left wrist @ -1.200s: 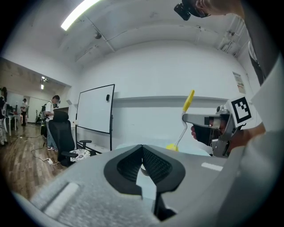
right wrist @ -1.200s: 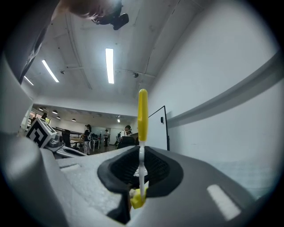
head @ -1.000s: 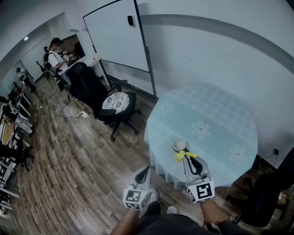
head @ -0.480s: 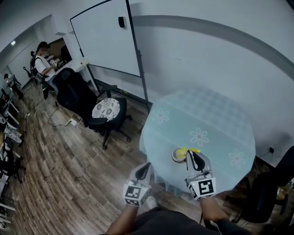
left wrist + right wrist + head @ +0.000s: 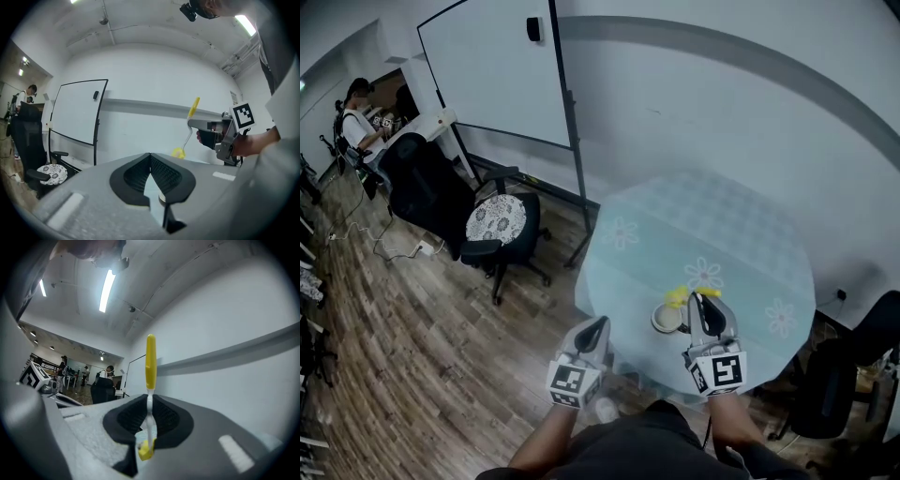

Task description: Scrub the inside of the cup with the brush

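Note:
A small pale cup (image 5: 665,320) stands near the front edge of the round table (image 5: 741,234), which wears a light blue flowered cloth. My right gripper (image 5: 703,302) is just right of the cup and shut on a yellow and white brush (image 5: 680,296). In the right gripper view the brush (image 5: 150,363) runs up between the shut jaws (image 5: 150,414). My left gripper (image 5: 598,324) hovers off the table's left front edge, shut and empty (image 5: 150,159). The left gripper view shows the brush (image 5: 188,131) held up by the right gripper (image 5: 220,136).
A black office chair with a patterned seat (image 5: 497,220) stands left of the table on the wood floor. A whiteboard on a stand (image 5: 492,75) is behind it. A person (image 5: 356,117) sits at desks far left. A dark chair (image 5: 839,375) is at the right.
The right gripper has carried the brush from the near side of the cup to beside and a little beyond it. The head view has swung right. The left gripper stays shut off the table edge.

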`<state>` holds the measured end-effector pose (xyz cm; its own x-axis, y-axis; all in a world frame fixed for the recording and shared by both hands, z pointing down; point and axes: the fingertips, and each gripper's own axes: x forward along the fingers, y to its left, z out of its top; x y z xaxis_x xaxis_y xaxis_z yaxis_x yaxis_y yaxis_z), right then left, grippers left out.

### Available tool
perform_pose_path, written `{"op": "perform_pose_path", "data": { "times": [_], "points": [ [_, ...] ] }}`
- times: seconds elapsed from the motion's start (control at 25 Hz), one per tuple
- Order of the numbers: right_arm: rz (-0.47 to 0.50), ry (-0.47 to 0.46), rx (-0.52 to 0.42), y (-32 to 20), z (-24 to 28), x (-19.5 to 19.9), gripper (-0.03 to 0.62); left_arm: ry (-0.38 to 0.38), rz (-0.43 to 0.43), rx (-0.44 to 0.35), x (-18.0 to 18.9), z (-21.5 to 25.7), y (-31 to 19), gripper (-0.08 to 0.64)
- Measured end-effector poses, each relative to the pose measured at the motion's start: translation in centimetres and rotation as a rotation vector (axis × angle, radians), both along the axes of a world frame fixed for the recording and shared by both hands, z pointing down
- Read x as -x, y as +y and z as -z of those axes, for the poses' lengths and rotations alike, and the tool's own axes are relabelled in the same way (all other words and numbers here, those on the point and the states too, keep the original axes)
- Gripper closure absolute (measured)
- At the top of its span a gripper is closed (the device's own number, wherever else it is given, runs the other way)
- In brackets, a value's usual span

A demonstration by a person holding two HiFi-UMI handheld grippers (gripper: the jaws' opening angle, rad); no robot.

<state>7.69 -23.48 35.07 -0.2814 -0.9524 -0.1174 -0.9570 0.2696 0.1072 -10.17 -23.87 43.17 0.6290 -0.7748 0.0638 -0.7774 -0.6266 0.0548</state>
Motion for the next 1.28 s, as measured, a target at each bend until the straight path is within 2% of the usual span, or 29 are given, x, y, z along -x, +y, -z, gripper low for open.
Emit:
{"op": "perform_pose_path", "data": {
  "times": [0.2, 0.44, 0.72, 1.04, 1.28],
  "points": [
    [-0.011, -0.002, 0.028, -2.1, -1.2, -0.1, 0.557, 0.0, -0.017, 0.005, -0.3, -0.5, -2.9, 0.555],
    [0.005, -0.014, 0.102, -4.2, -3.8, -1.3, 0.557, 0.008, -0.023, 0.048, -2.4, -2.3, -5.5, 0.555],
    [0.028, -0.038, 0.197, -6.2, -8.8, -2.9, 0.557, 0.064, 0.039, 0.113, -3.7, -5.2, -8.4, 0.555],
    [0.072, -0.037, 0.279, -9.2, -14.3, -3.8, 0.557, 0.019, 0.065, 0.211, -5.1, -11.6, -9.9, 0.555],
    [0.083, -0.021, 0.324, -9.7, -18.0, -3.9, 0.557, 0.019, 0.073, 0.241, -6.2, -14.5, -11.0, 0.555]
  ]
}}
